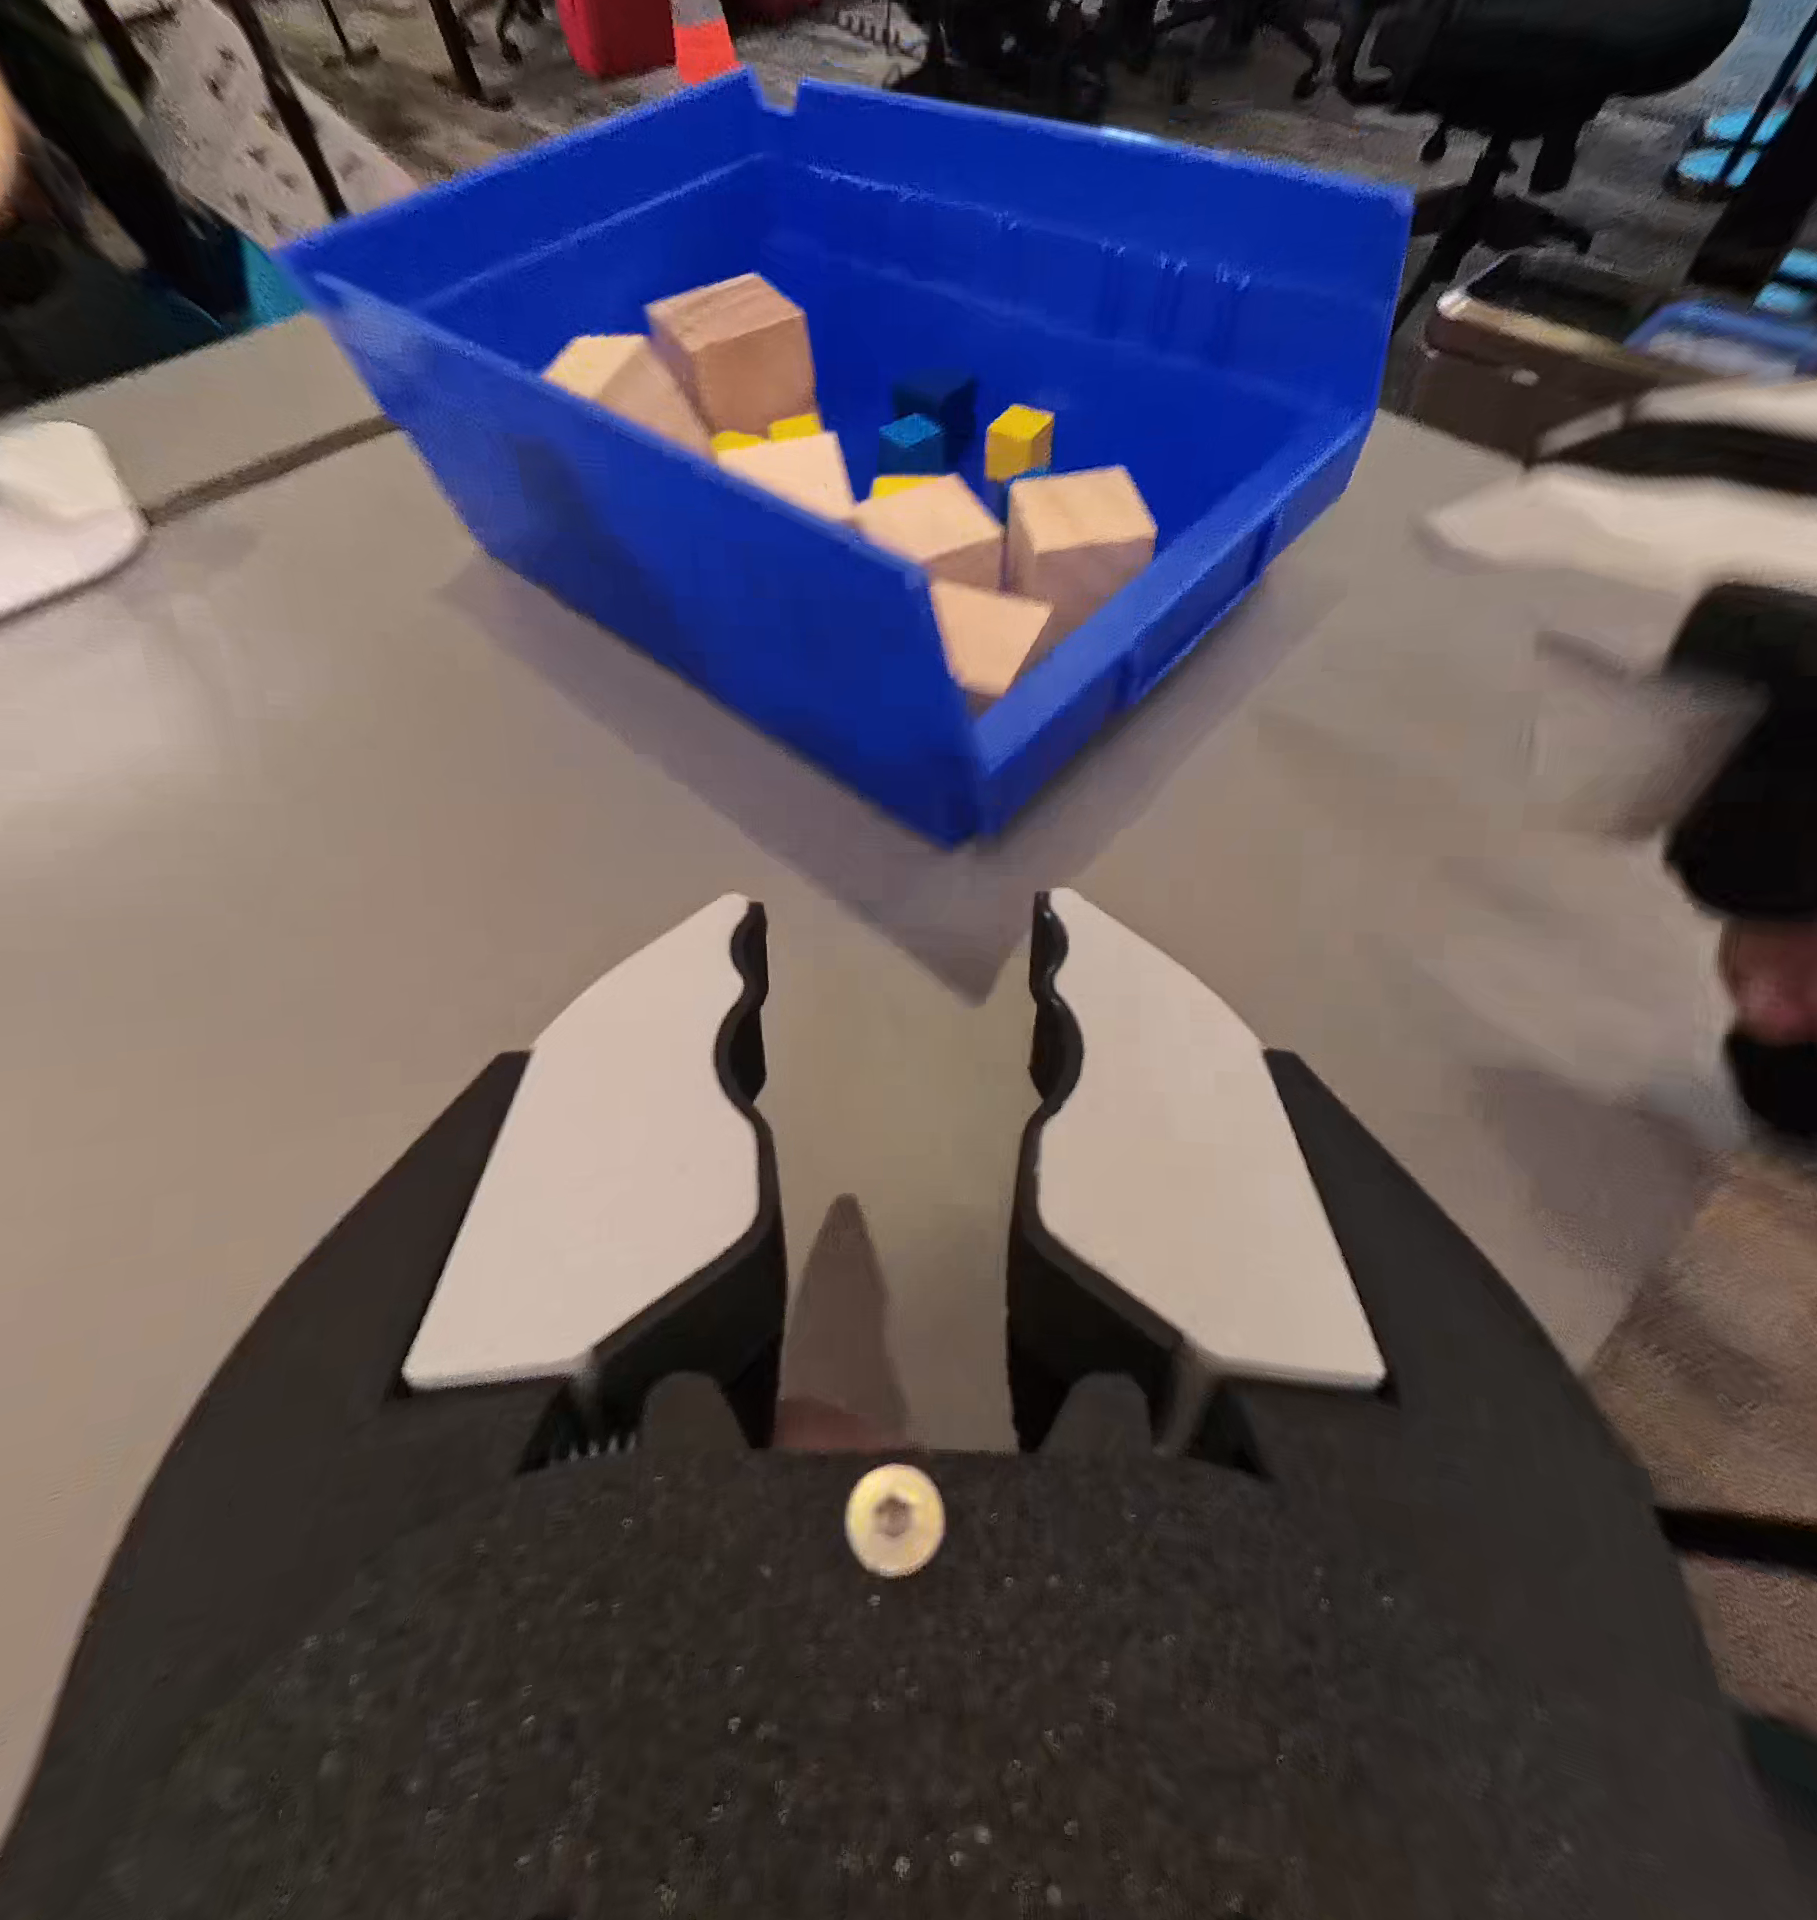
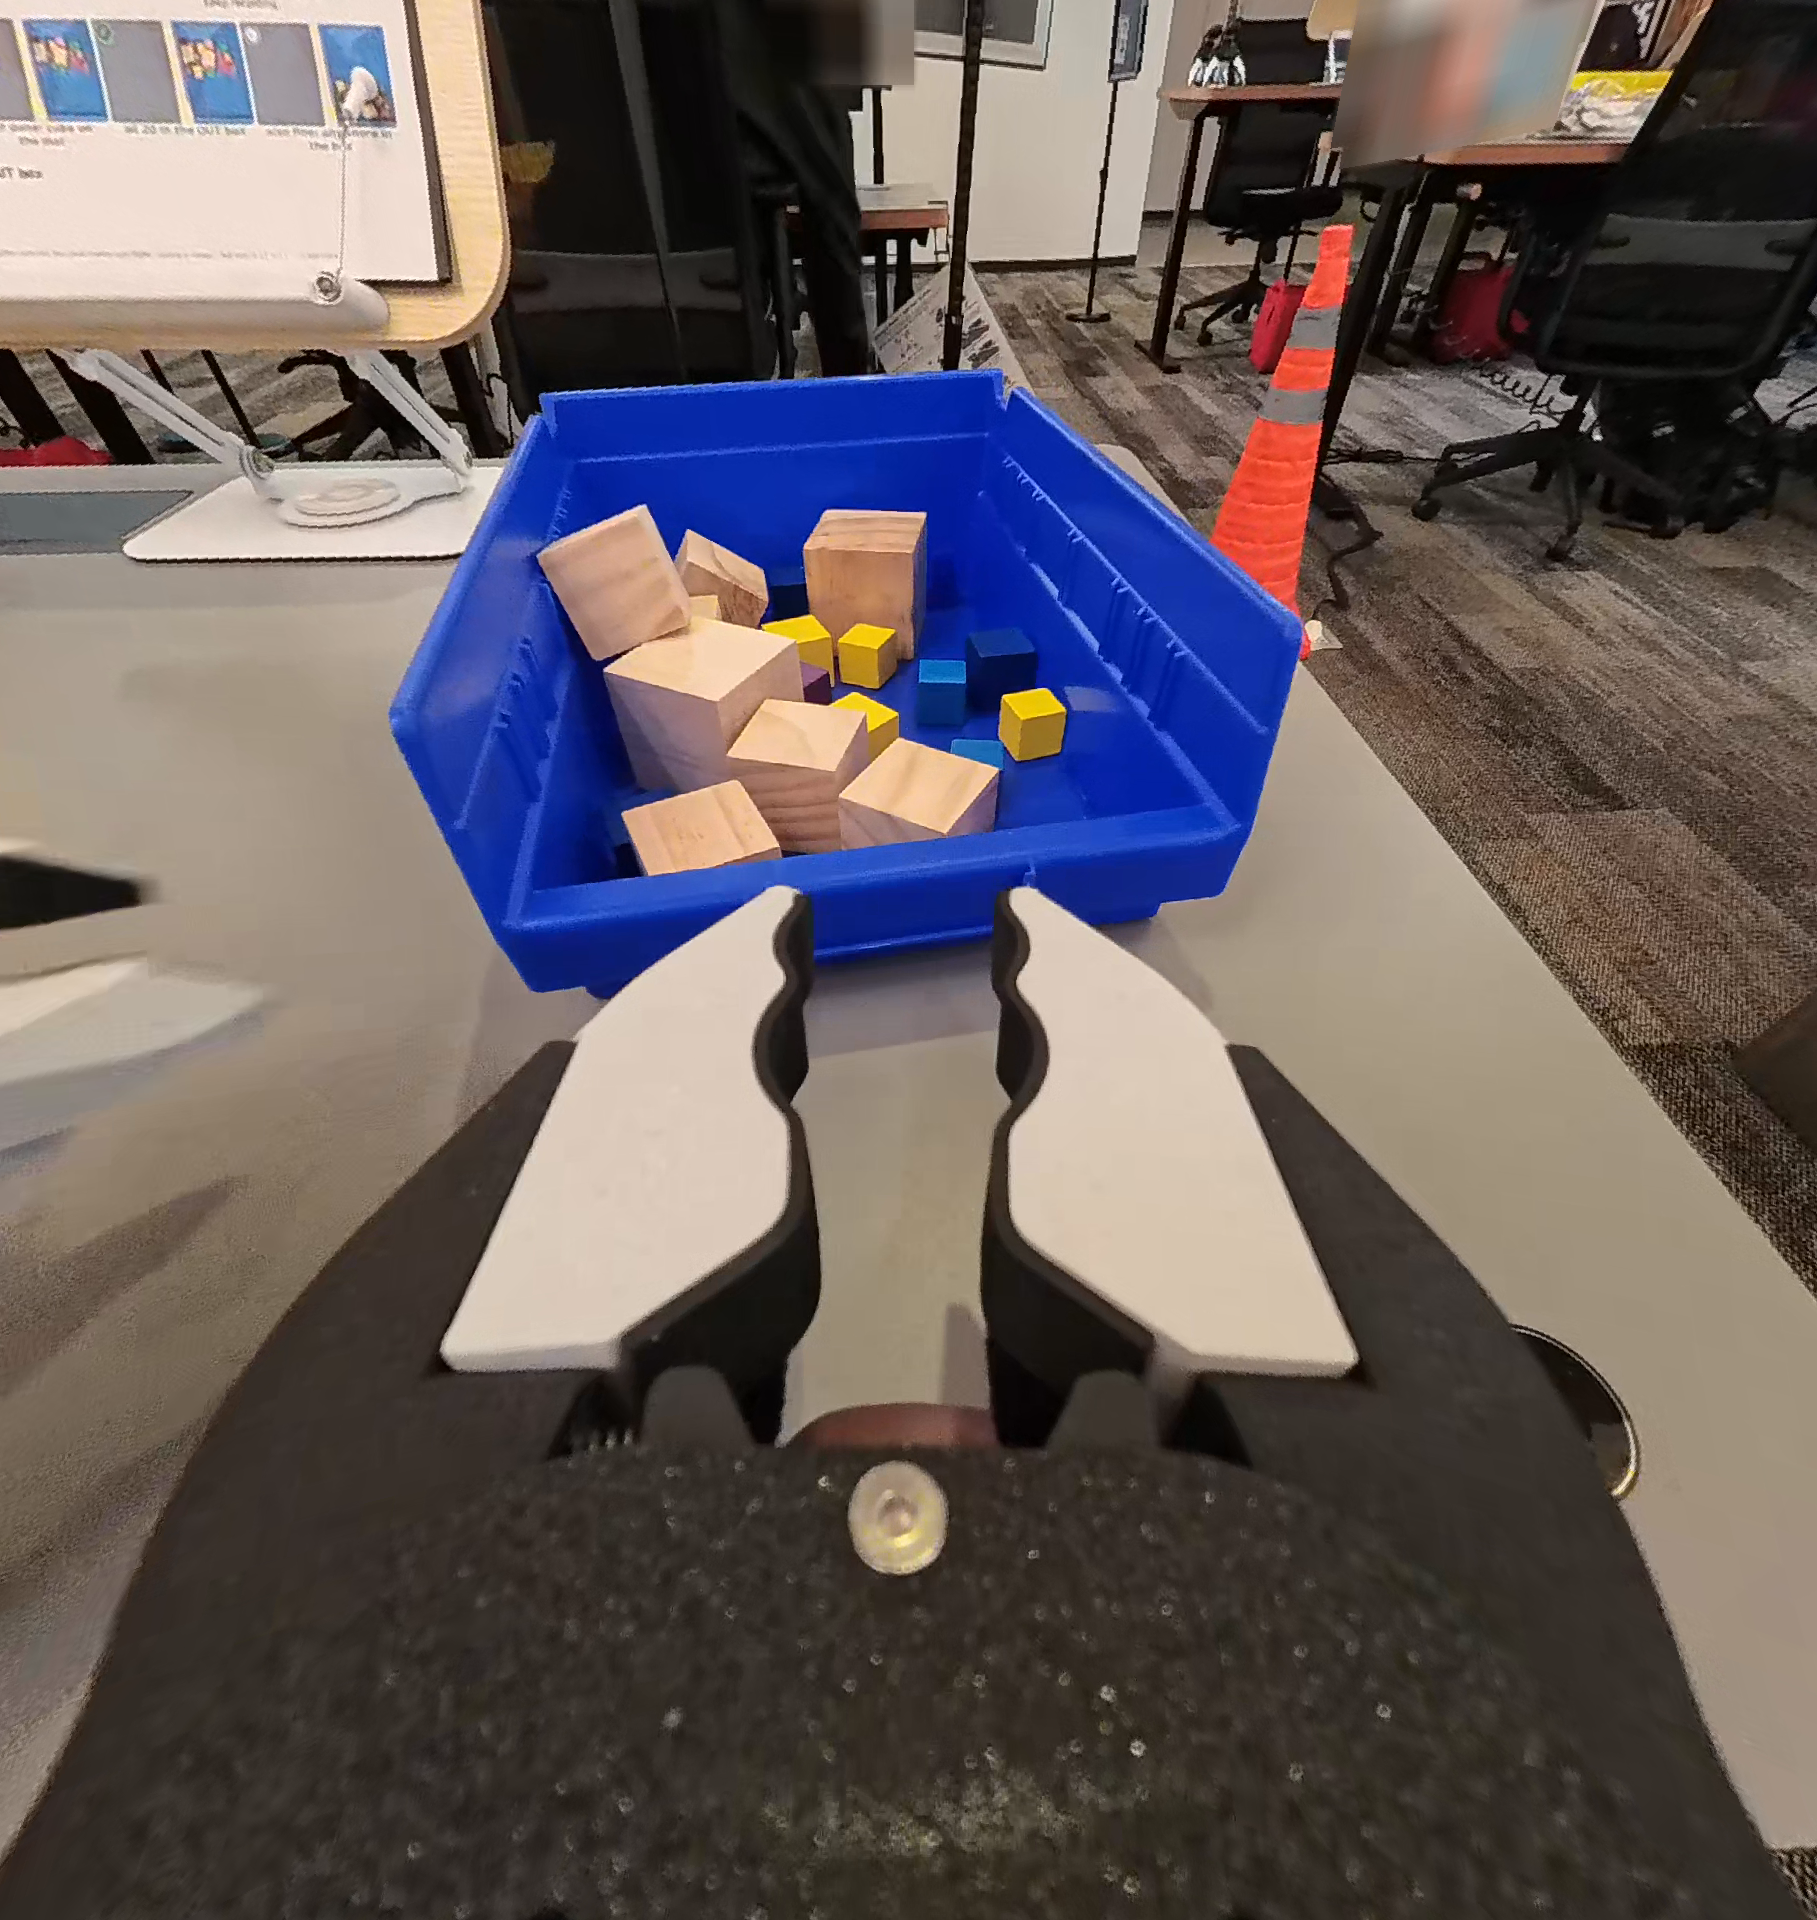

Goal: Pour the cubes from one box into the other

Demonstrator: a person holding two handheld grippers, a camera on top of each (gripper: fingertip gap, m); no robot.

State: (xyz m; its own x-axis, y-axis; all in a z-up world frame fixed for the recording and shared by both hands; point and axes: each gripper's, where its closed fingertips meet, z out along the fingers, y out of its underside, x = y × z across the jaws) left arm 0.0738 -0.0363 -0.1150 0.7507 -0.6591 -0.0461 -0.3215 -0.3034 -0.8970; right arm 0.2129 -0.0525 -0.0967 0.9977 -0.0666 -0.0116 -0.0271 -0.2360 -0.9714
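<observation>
Right wrist view shows the blue box (image 2: 862, 914) in the middle of the frame on the grey table (image 2: 1403, 1039), filled with large wooden cubes (image 2: 701, 696) and small yellow cubes (image 2: 1032, 723) and blue cubes (image 2: 942, 690). An orange traffic cone (image 2: 1288, 436) stands on the floor at upper right; a white stand (image 2: 312, 499) carrying a printed sheet sits at upper left. The left gripper (image 2: 42, 935) blurs in at the left edge. The right gripper (image 2: 899, 914) has its jaws parted and empty, tips just short of the box's low front wall. In the left wrist view, the left gripper's jaws likewise stand apart, holding nothing, below the box's near corner.
</observation>
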